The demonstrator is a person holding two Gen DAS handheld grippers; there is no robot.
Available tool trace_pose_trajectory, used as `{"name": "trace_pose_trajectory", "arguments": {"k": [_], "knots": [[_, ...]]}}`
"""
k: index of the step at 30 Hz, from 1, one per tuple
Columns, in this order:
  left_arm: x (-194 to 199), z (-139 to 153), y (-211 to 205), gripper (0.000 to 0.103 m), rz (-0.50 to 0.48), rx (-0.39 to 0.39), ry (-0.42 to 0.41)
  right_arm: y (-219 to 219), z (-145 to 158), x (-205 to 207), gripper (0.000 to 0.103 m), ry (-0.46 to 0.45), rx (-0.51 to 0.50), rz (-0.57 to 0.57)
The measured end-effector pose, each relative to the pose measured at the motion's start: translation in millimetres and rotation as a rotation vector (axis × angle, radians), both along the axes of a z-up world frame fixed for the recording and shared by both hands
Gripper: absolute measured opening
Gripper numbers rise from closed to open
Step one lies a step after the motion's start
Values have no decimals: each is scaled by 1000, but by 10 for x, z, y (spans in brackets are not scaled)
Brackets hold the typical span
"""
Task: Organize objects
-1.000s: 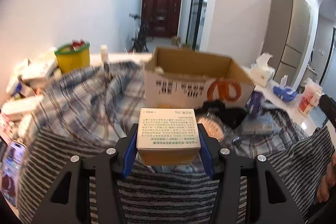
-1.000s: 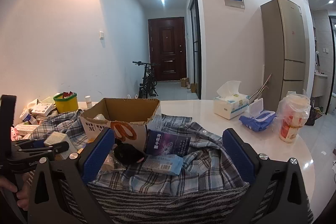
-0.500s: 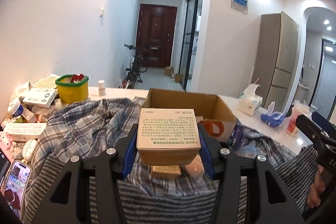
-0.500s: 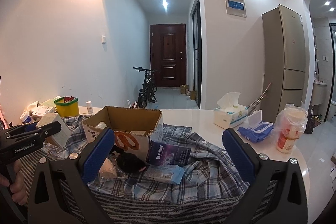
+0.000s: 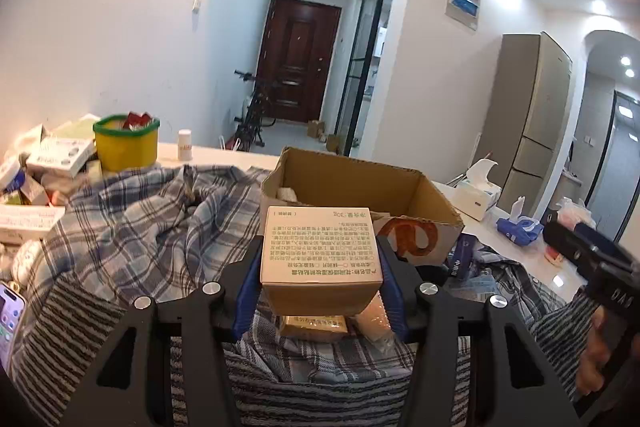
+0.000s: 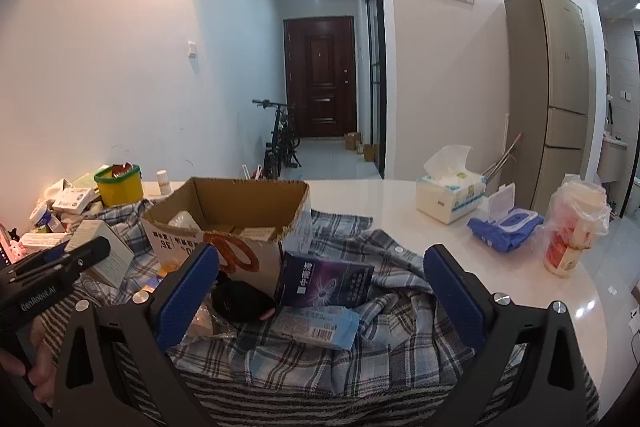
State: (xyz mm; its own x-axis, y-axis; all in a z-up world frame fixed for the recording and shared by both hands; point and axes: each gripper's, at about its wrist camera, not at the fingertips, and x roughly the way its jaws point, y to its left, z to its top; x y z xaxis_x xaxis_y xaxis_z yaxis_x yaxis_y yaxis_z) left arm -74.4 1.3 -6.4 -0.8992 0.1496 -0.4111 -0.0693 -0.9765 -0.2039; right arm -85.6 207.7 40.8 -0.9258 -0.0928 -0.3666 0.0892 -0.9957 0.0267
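Note:
My left gripper point(image 5: 320, 277) is shut on a tan and white printed box point(image 5: 318, 251), held in the air just in front of the open cardboard box point(image 5: 360, 187). The held box also shows in the right wrist view point(image 6: 106, 247), left of the cardboard box point(image 6: 240, 203). My right gripper point(image 6: 320, 291) is open and empty above a purple box point(image 6: 326, 285), a light blue packet point(image 6: 316, 321) and a black object point(image 6: 240, 301) lying on the plaid cloth point(image 6: 384, 339).
A yellow tub with a green rim point(image 5: 125, 145) and several medicine boxes point(image 5: 56, 157) stand at the left. A phone point(image 5: 10, 327) lies at the far left. A tissue box point(image 6: 450, 195), blue wipes pack point(image 6: 506, 231) and bagged cup point(image 6: 576, 231) stand on the white table at the right.
My left gripper has lifted the printed box and carried it forward towards the cardboard box. My right gripper has risen slightly and stays open.

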Motion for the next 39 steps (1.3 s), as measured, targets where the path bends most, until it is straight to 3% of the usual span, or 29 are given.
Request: {"name": "trace_pose_trajectory", "arguments": {"k": [7, 14, 22, 28, 31, 39], "knots": [[-47, -68, -16, 55, 11, 2, -31, -52, -223, -207, 100, -117, 10, 32], [-63, -85, -33, 55, 11, 7, -42, -162, -546, -498, 97, -311, 80, 21], [-105, -124, -1, 55, -3, -9, -72, -211, -733, -703, 95, -405, 121, 4], [-115, -135, 26, 55, -5, -9, -76, -155, -886, -809, 70, -479, 87, 16], [-120, -136, 25, 55, -3, -8, -78, -119, -859, -790, 54, -467, 67, 8], [-104, -121, 15, 55, 6, -11, -68, -88, -708, -627, 29, -373, 45, 23]]}}
